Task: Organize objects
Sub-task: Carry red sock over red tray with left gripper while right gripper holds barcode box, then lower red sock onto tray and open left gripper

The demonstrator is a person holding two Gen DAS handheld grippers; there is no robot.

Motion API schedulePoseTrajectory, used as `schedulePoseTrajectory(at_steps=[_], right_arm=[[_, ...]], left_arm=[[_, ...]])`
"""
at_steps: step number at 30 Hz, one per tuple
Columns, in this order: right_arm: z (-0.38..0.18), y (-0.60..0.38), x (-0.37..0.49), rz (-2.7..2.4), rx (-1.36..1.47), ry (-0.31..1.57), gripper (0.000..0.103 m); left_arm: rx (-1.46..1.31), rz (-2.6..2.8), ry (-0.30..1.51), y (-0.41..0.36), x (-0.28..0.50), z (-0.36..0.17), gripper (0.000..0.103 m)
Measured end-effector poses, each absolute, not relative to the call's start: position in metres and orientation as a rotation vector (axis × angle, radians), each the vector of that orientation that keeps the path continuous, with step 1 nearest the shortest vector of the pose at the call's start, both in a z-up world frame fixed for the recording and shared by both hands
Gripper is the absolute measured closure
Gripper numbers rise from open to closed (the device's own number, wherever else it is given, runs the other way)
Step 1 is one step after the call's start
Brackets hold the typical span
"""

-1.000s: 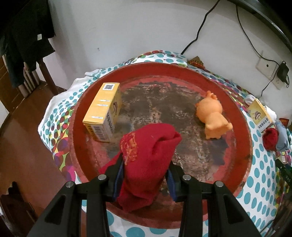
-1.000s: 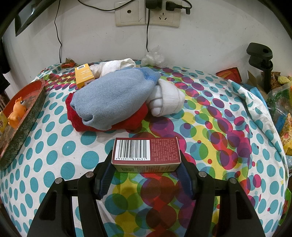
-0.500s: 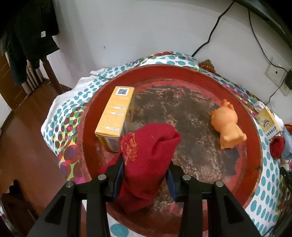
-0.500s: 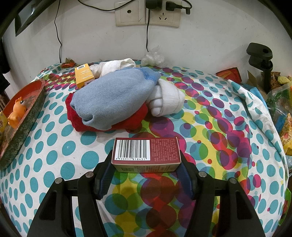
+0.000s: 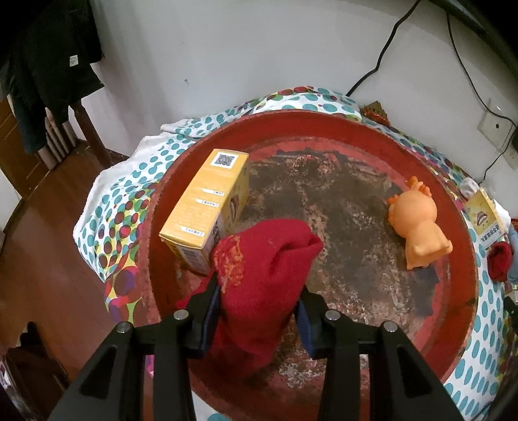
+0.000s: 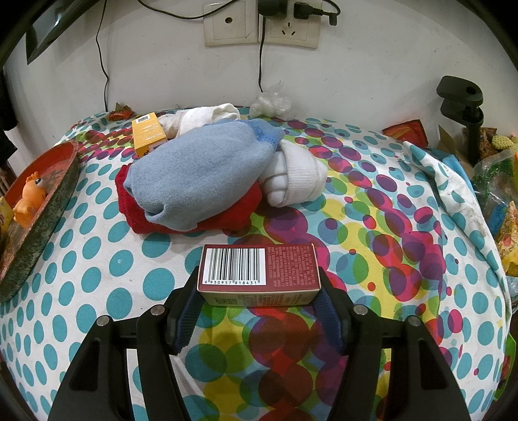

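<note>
My left gripper hangs over the near part of a round red tray. A rolled red sock sits between its pads, which still touch it while the jaws are opening. In the tray lie a yellow box at the left and an orange toy animal at the right. My right gripper is shut on a dark red box with a barcode, held over the dotted cloth. Behind it lies a pile with a blue sock, a red sock and a white sock.
A second yellow box lies behind the pile. The tray stands at the table's left end, near the cloth's edge. Wall sockets with cables are behind. A black clamp and snack packets crowd the right side.
The left gripper has drifted leftward over the tray with the red sock, so the yellow box and toy sit further right in its view. The right gripper and its box have not moved.
</note>
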State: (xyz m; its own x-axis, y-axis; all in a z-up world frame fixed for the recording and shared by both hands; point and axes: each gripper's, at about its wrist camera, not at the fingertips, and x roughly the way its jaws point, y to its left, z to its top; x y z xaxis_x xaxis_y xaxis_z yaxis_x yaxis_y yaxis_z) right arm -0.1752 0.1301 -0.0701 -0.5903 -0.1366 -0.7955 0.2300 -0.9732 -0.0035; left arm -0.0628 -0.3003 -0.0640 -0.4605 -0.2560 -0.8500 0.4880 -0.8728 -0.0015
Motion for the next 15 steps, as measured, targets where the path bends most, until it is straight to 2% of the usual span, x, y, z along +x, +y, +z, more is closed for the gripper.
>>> schedulePoseTrajectory(at_steps=[6, 15], right_arm=[[-0.0703, 0.1313, -0.1756, -2.626, 1.301, 0.155, 0.041], [-0.0708, 0.1326, -0.1765, -2.627, 1.302, 0.158, 0.039]], left_arm=[[1.305, -2.333, 0.343, -0.3025, -0.0648, -0.0649, 0.06], [1.354, -2.319, 0.334, -0.2958, -0.0666, -0.0628, 0.052]])
